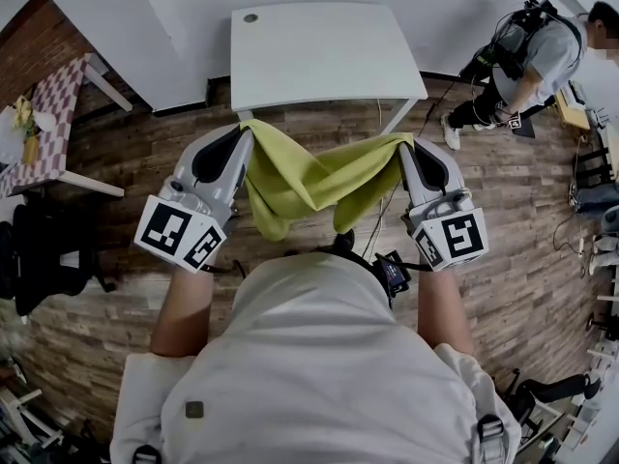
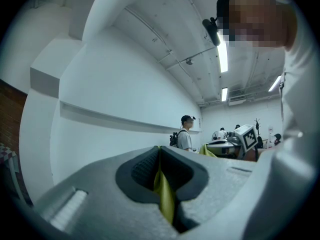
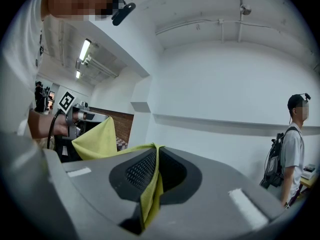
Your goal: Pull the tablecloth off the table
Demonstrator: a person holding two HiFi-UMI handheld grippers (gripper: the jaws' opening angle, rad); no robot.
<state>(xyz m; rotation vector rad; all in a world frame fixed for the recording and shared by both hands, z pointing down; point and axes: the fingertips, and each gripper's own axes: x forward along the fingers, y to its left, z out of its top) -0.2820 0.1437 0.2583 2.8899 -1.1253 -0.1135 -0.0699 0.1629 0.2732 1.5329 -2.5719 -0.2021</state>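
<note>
The yellow-green tablecloth (image 1: 309, 180) hangs slack in the air between my two grippers, clear of the bare white table (image 1: 324, 54) beyond it. My left gripper (image 1: 247, 131) is shut on its left corner; in the left gripper view a strip of the tablecloth (image 2: 163, 191) is pinched between the closed jaws. My right gripper (image 1: 404, 145) is shut on the right corner, and the right gripper view shows the tablecloth (image 3: 152, 189) clamped between the jaws, with the rest of it draping left toward the other gripper (image 3: 75, 115). Both grippers are held raised and point upward.
A wood-plank floor (image 1: 145, 143) lies around the table. A table with a checked cloth (image 1: 48, 114) stands at the left. A person with a backpack (image 1: 527, 61) is bent over at the back right, with furniture and cables along the right edge.
</note>
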